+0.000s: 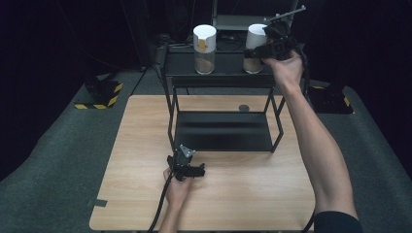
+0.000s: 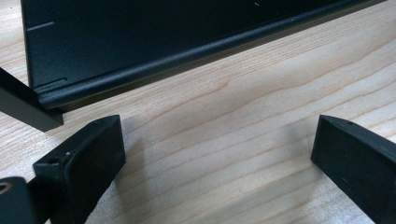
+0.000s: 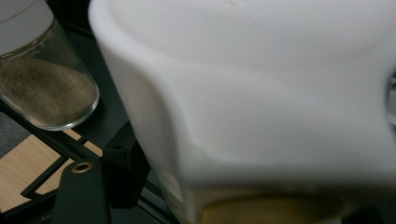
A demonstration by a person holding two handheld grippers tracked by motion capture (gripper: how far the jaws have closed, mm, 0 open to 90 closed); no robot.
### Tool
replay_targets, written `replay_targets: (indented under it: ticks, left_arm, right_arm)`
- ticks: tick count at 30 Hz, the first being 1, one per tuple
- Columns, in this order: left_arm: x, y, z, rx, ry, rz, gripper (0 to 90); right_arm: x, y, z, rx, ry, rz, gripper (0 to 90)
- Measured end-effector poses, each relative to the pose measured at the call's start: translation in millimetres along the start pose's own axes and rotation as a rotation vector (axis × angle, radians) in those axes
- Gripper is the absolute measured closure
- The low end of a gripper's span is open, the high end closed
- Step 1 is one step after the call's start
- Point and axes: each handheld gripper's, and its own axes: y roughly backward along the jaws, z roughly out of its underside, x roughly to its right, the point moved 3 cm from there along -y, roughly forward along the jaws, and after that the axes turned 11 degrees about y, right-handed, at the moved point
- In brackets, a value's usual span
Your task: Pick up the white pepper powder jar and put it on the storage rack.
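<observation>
Here, left tongs point(image 1: 194, 171) rested spread apart on counter point(image 1: 145, 145), empty | black rack point(image 1: 221, 131) stood mid-counter | right tongs point(image 1: 252, 52) clamped on white-lidded jar point(image 1: 254, 48) on rack's top shelf, beside second jar point(image 1: 204, 48) | advice: grip firm, lift straight, keep jar upright.

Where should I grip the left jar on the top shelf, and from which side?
Take the left jar by its white cap, coming level from the near, table side. It stands upright near the black rack's front edge, and the cap is broad and opaque, probably less slippery than the glass. The right gripper grips the other jar high on its cap.
</observation>
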Motion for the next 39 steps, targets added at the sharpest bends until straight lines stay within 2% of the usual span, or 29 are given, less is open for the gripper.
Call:
replay_targets:
  ticks: [4,12,17,24,26,30,34,39]
  left_arm:
    - [0.0,0.0,0.0,0.000,0.000,0.000,2.8]
    - [0.0,0.0,0.0,0.000,0.000,0.000,2.8]
    - [0.1,0.0,0.0,0.000,-0.001,-0.001,2.8]
    - [0.1,0.0,0.0,0.000,-0.001,-0.001,2.8]
    - [0.0,0.1,0.0,0.000,0.000,0.000,2.8]
    - [0.0,0.1,0.0,0.000,-0.001,-0.001,2.8]
    - [0.1,0.0,0.1,0.001,0.001,-0.001,2.8]
    - [0.1,0.0,0.1,0.001,0.001,0.000,2.8]
  right_arm:
    - [3.6,-1.0,1.2,0.004,-0.008,-0.016,27.4]
    - [5.7,-3.9,0.4,-0.006,-0.019,-0.024,13.7]
    - [3.8,-3.2,1.4,-0.011,-0.008,-0.013,11.9]
    - [4.0,5.9,7.4,0.025,-0.008,-0.026,9.3]
    - [3.5,9.6,12.1,0.042,-0.009,-0.024,9.3]
    - [4.5,13.4,16.7,0.031,-0.006,-0.023,7.1]
    - [2.7,22.1,26.5,0.066,-0.003,-0.028,7.1]
    - [2.0,27.9,33.1,0.061,0.004,-0.045,4.9]
